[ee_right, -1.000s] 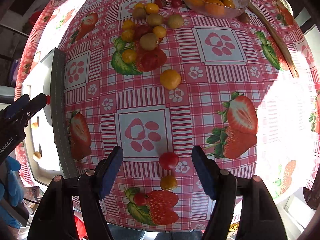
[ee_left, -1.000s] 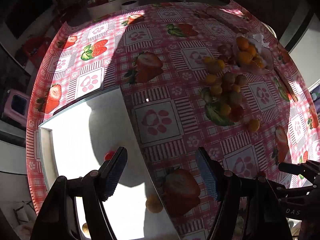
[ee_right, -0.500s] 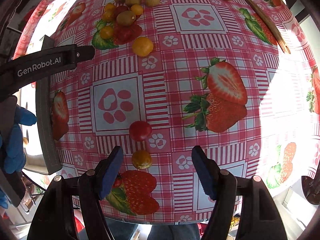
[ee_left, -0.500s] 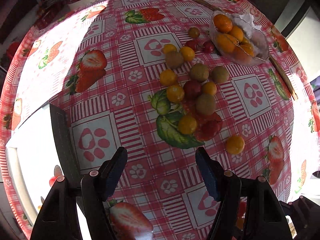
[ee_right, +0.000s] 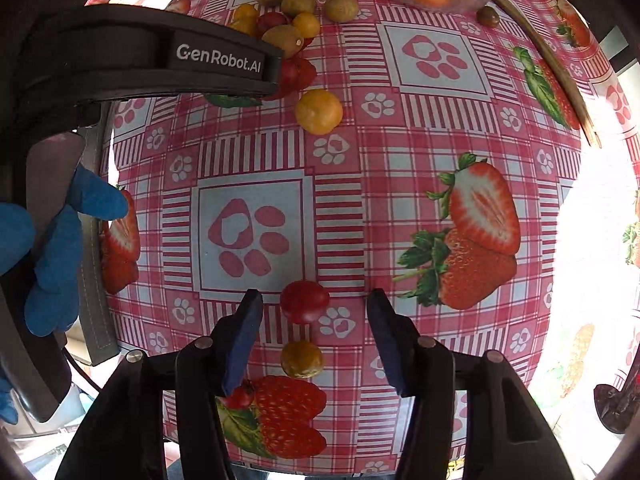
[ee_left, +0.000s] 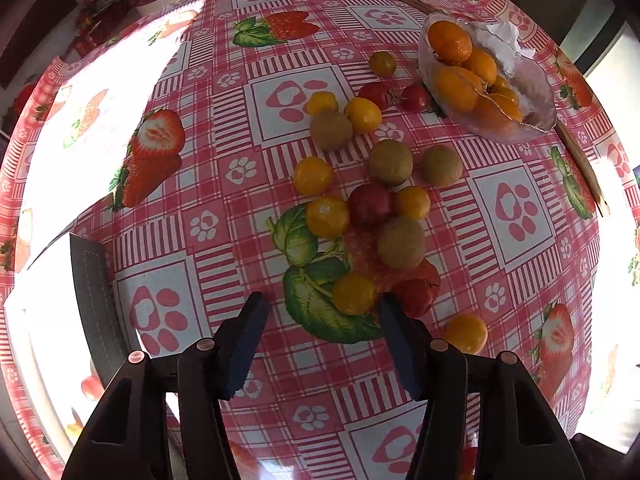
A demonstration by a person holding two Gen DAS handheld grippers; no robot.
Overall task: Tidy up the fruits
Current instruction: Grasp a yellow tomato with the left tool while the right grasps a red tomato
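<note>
The loose fruit pile (ee_left: 372, 208) lies mid-table on the strawberry-print tablecloth (ee_left: 200, 168): yellow and red cherry tomatoes mixed with brown kiwis, several overlapping so an exact count cannot be made. The nearest yellow tomato (ee_left: 354, 294) sits just ahead of the left gripper (ee_left: 322, 316), closer to its right finger; the jaws stand wide apart and hold nothing. That finger partly covers a red tomato (ee_left: 416, 296) at the pile's near edge. An orange fruit (ee_left: 466, 334) lies apart, beside the same finger. The glass bowl (ee_left: 532, 116) at far right holds oranges; its contents are blurred through the wall. A white tray (ee_left: 48, 304) at lower left is washed out by glare, its contents unreadable. In the right wrist view, a red tomato (ee_right: 305, 301) rests on the cloth between the tips of the right gripper (ee_right: 314, 312), whose jaws are spread and not touching it. A yellow tomato (ee_right: 302, 359) lies nearer the camera between the fingers, and a small red one (ee_right: 240, 397) is half hidden behind the left finger. The left device's body blocks part of the pile there.
</note>
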